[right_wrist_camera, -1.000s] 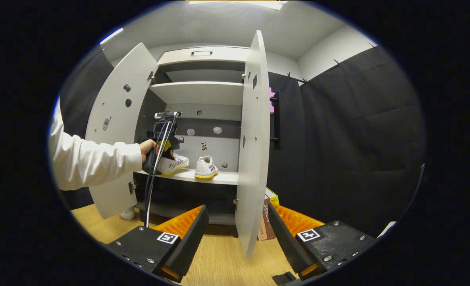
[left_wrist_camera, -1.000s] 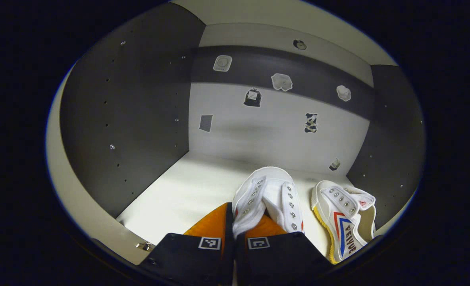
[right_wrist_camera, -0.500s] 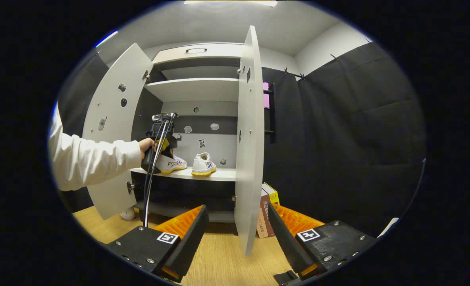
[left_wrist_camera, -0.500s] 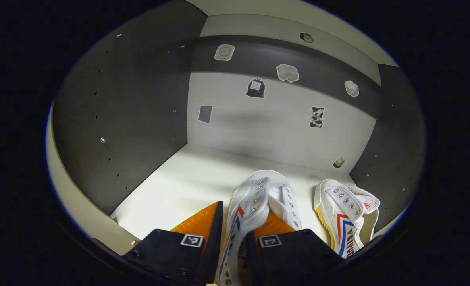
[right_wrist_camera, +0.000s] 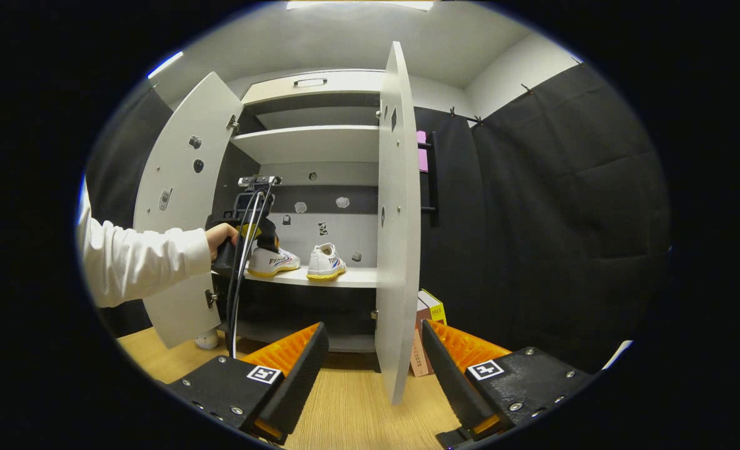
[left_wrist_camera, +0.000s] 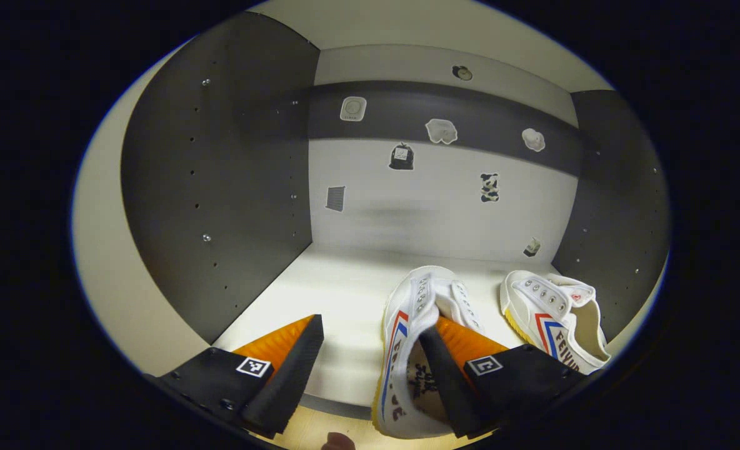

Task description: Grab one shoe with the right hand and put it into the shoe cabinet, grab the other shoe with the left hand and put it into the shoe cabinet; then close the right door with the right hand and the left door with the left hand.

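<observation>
left gripper (left_wrist_camera: pixel 370 350) fingers wide, 1 inside shoe (left_wrist_camera: pixel 410 350), released on shelf (left_wrist_camera: pixel 339 294) | right gripper (right_wrist_camera: pixel 373 369) fingers wide, empty, facing right door (right_wrist_camera: pixel 398 219) for closing

Staged recording booth, home-hallway mock-up: black cloth wall (right_wrist_camera: pixel 564 206) at 3 o'clock, white shoe cabinet (right_wrist_camera: pixel 310 144) at 12, wood-look floor (right_wrist_camera: pixel 351 412) at 6

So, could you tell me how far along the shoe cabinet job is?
Both shoes sit on the shelf: right shoe placed, left shoe just released, with the open left gripper straddling its side. The right door and left door are not yet closed.
</observation>
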